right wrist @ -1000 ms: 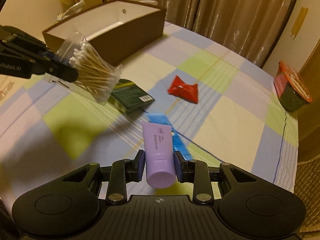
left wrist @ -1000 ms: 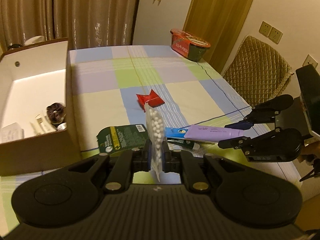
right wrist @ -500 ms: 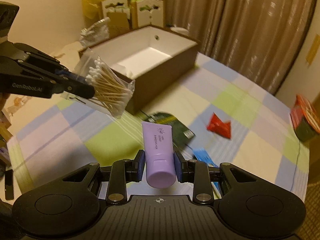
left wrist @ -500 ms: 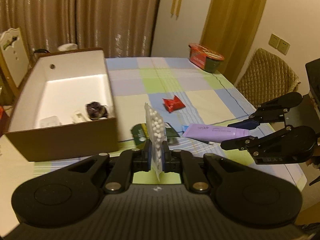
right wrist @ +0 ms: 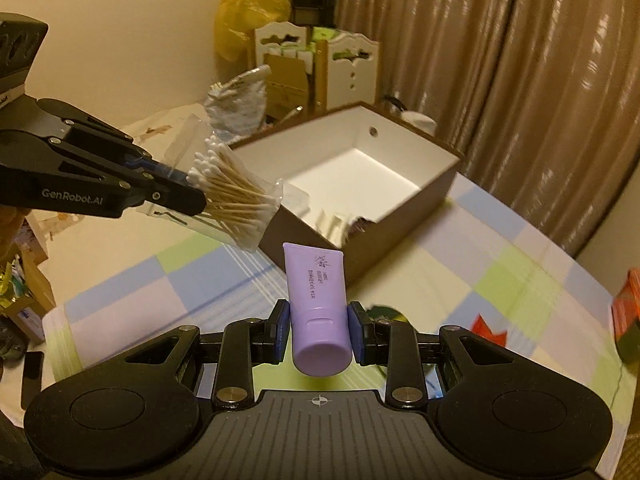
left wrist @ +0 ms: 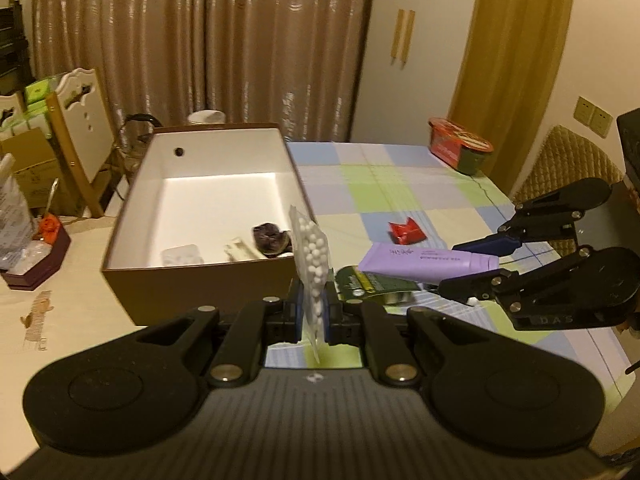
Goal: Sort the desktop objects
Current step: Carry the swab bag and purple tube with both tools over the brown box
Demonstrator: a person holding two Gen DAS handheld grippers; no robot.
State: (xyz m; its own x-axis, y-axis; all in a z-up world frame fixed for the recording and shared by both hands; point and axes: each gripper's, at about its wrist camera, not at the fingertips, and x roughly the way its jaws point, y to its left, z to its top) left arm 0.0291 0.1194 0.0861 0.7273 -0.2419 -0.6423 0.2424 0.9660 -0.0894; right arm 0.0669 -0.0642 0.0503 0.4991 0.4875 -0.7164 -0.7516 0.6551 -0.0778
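The left gripper [left wrist: 313,312] pinched a bag of cotton swabs [left wrist: 312,264], light, crinkly and likely slippery, by its flat edge, jaws nearly touching. The right gripper [right wrist: 319,334] clamped a soft purple tube [right wrist: 318,300] at its stiffer cap end. Both hung just short of the box [left wrist: 140,216] by the surface's left edge.

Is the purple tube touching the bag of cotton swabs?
Apart. In the right wrist view, checked tablecloth shows between the purple tube and the bag of cotton swabs; a different gripper holds each.
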